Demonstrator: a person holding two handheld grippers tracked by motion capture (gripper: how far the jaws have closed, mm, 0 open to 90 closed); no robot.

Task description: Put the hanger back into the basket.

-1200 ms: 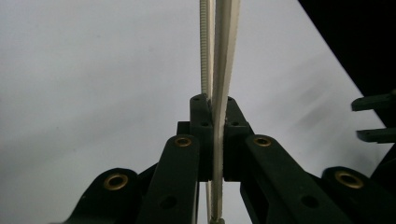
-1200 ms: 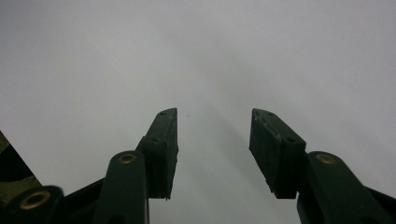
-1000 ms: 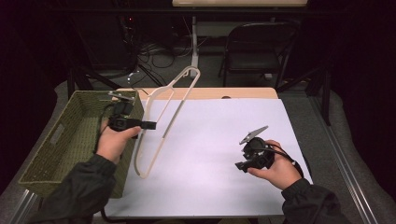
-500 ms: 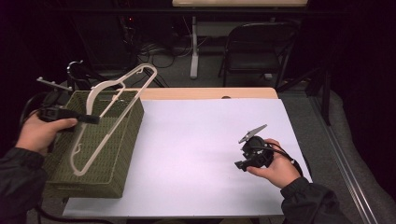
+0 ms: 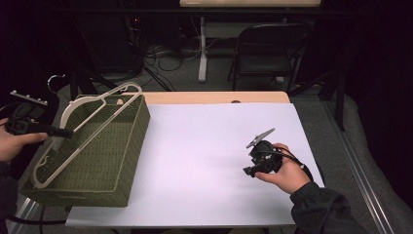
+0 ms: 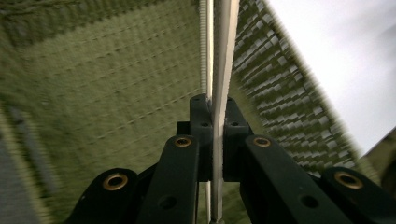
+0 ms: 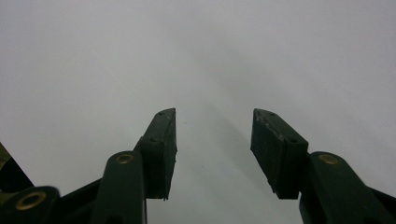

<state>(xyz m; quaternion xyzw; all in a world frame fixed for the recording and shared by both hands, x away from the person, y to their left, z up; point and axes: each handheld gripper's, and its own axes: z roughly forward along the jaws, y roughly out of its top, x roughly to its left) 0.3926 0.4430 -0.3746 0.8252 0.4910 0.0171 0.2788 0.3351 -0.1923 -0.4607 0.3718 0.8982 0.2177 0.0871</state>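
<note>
A cream plastic clothes hanger (image 5: 92,126) hangs tilted over the olive woven basket (image 5: 112,161) at the table's left. My left gripper (image 5: 68,132) is shut on one bar of the hanger (image 6: 219,70), held out past the basket's left side. In the left gripper view the pale bar runs straight up between the two pressed pads, with the basket's weave (image 6: 93,93) behind. My right gripper (image 5: 249,170) rests low over the white table sheet (image 5: 204,146) at the right, held by a hand. Its jaws (image 7: 212,151) stand open with bare white sheet between them.
The basket takes up the table's left third. A strip of wooden tabletop (image 5: 219,97) shows beyond the white sheet. Behind the table stand a folding chair (image 5: 265,53), a white table leg (image 5: 202,48) and cables on the floor.
My left hand has carried the hanger leftward, from the sheet's edge to over the basket and past its left side. The right hand has not moved.
</note>
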